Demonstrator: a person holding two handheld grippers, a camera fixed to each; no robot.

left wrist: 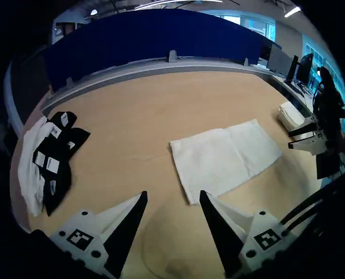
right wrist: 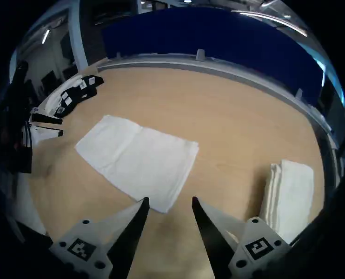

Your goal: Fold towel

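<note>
Towel (left wrist: 226, 156) is laid flat and spread on the table (left wrist: 149, 102), near its middle, with a faint crease seen across its short way. Its long axis is seen in the left gripper view to run from near-left to far-right, and in the right gripper view from far-left to near-right, so one long edge is stretched between the two tools. One end of that edge is met by the left gripper (left wrist: 172, 193), whose jaws are held wide apart and empty, the towel's near corner lying just inside the tip of one finger. The other end is met by the right gripper (right wrist: 170, 198), whose jaws are likewise spread and empty, with the corner framed between them. Whether either tool touches the cloth cannot be told. Each corner is thus judged to be nearer its own gripper, and the coming move is judged to turn on both corners of this one edge being pinched together and carried across the short way to the far edge. Well apart from the towel, a folded white stack (right wrist: 288, 195) is set at the right gripper's side, and a heap of black and white cloths (left wrist: 51, 158) is left at the left gripper's side, before a blue partition (left wrist: 149, 37).
</note>
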